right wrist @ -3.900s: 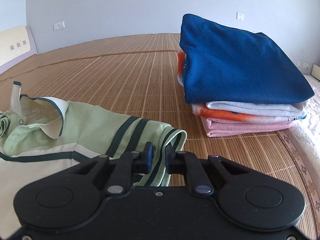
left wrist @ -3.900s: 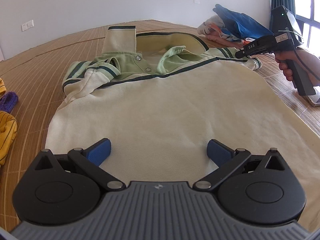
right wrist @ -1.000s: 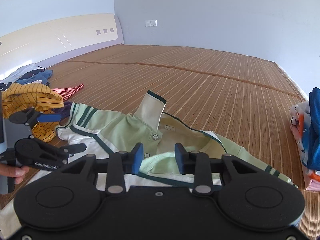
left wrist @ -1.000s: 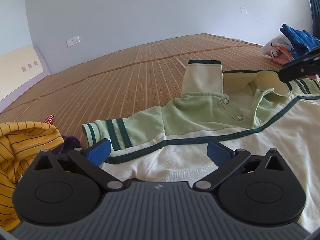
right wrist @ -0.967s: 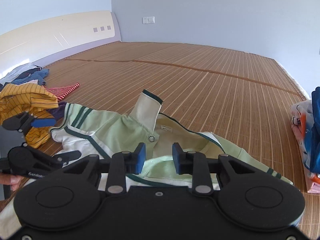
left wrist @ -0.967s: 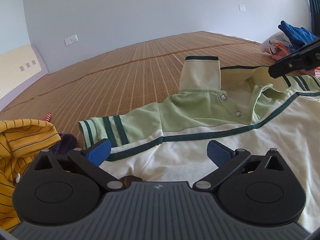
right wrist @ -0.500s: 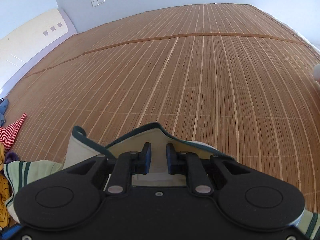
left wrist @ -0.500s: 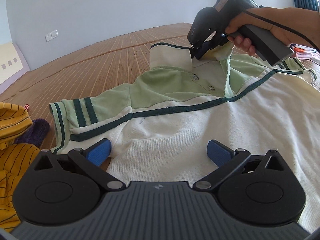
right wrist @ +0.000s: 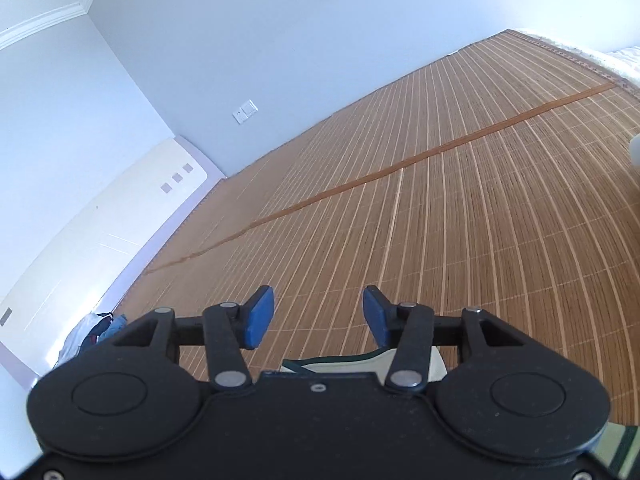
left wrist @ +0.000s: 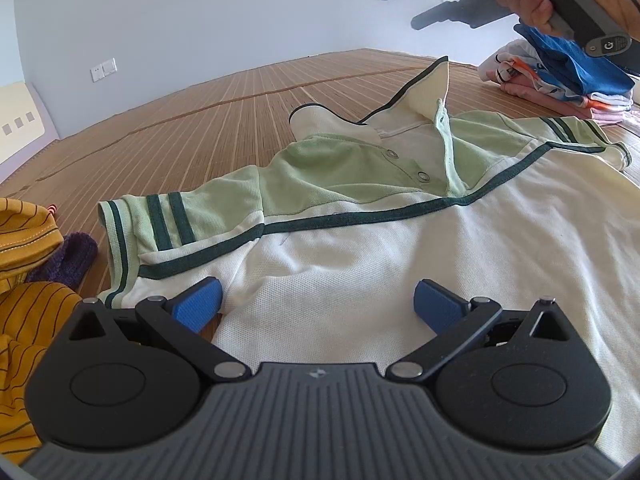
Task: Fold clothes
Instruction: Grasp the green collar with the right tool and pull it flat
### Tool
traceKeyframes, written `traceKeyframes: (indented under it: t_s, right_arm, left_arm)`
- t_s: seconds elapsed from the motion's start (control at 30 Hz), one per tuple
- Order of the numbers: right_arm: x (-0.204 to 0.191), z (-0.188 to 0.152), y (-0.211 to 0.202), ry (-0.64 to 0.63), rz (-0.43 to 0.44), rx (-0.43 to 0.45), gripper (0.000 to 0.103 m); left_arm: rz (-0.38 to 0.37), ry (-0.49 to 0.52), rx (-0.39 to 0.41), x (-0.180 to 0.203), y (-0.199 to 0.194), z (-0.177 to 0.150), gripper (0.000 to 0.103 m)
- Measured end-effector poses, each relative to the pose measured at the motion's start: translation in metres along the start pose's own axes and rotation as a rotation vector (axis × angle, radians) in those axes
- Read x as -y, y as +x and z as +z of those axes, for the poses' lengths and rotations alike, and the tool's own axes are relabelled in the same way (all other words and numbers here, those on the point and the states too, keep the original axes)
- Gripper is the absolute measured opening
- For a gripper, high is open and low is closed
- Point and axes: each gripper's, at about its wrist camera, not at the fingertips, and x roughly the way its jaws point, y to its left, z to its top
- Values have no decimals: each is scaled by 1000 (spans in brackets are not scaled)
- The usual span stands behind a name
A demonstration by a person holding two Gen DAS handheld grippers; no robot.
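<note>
A cream and light green polo shirt [left wrist: 400, 240] with dark green stripes lies front up on the bamboo mat [left wrist: 224, 120], collar spread open at the far side. My left gripper [left wrist: 318, 306] hovers open over the shirt's lower left chest, near the striped left sleeve [left wrist: 160, 220]. A hand holds the right gripper [left wrist: 424, 0] raised above the collar. In the right wrist view the right gripper [right wrist: 318, 316] is open and empty, tilted up toward the mat; only a bit of the collar [right wrist: 344, 362] shows under it.
A folded stack topped by a blue garment [left wrist: 576, 76] sits at the far right. A yellow striped garment [left wrist: 24, 280] and a purple knit item [left wrist: 68, 260] lie at the left. A headboard [right wrist: 100, 232] and clothes [right wrist: 96, 330] stand far left.
The right gripper let go of the collar, opened and rose above the shirt. The collar now lies spread open. My left gripper stayed open over the shirt's left side.
</note>
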Motion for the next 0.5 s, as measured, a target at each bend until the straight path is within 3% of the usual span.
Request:
traceKeyframes:
  t_s: [0.17, 0.2, 0.23, 0.27, 0.33, 0.5]
  right_arm:
    - [3, -31, 4, -116, -268, -82, 44]
    - [4, -38, 9, -137, -300, -102, 34]
    - [5, -45, 15, -139, -278, -128, 18]
    - [6, -51, 21, -137, -246, -155, 15]
    - [7, -59, 30, -105, -186, -179, 15]
    - [-6, -61, 40, -114, -168, -188, 20]
  left_arm:
    - [2, -1, 0, 0, 1, 1, 103]
    - [2, -2, -1, 0, 0, 1, 103]
    - [2, -2, -1, 0, 0, 1, 103]
    - [2, -2, 0, 0, 0, 1, 103]
    - [3, -1, 0, 0, 1, 1, 103]
    - [1, -3, -2, 0, 3, 1, 103]
